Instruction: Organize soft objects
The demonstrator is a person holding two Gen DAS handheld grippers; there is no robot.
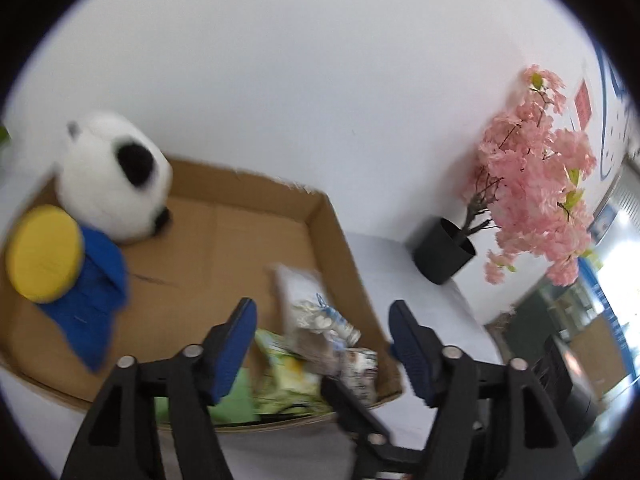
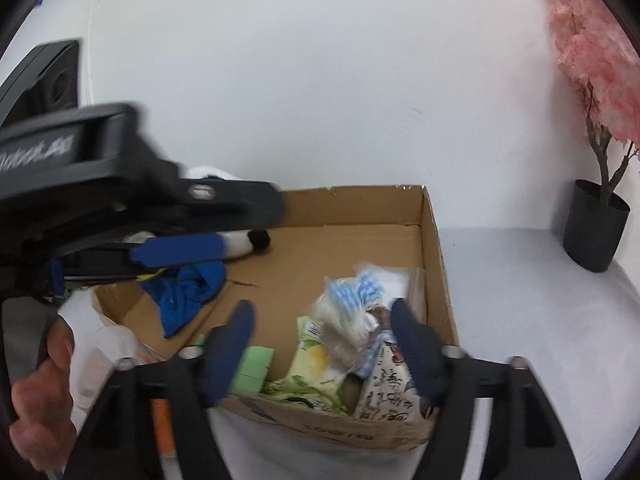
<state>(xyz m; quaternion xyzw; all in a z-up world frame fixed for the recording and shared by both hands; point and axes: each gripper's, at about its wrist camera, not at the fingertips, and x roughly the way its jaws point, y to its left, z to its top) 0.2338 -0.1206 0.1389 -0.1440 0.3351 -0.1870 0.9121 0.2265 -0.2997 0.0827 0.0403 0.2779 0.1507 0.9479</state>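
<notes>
A shallow cardboard box [image 1: 336, 232] [image 2: 436, 264] sits on a white table. At its far left stand a white and black plush ball [image 1: 114, 178], a yellow disc [image 1: 44, 254] and a blue cloth [image 1: 94, 300] [image 2: 188, 284]. At its near right lie soft packets: a clear bag with blue and white contents [image 1: 316, 308] [image 2: 356, 300], a green-yellow packet [image 1: 292, 376] [image 2: 316, 364] and a printed pouch [image 2: 394, 380]. My left gripper [image 1: 324, 312] is open and empty above the packets; in the right wrist view it [image 2: 248, 216] reaches in from the left. My right gripper [image 2: 324, 316] is open and empty over the packets.
A black pot [image 1: 442, 254] [image 2: 596, 226] with a pink blossom tree [image 1: 536, 176] stands on the table right of the box. A white wall is behind. A green block [image 2: 254, 370] lies in the box's near corner. A plastic bag [image 2: 108, 344] lies left of the box.
</notes>
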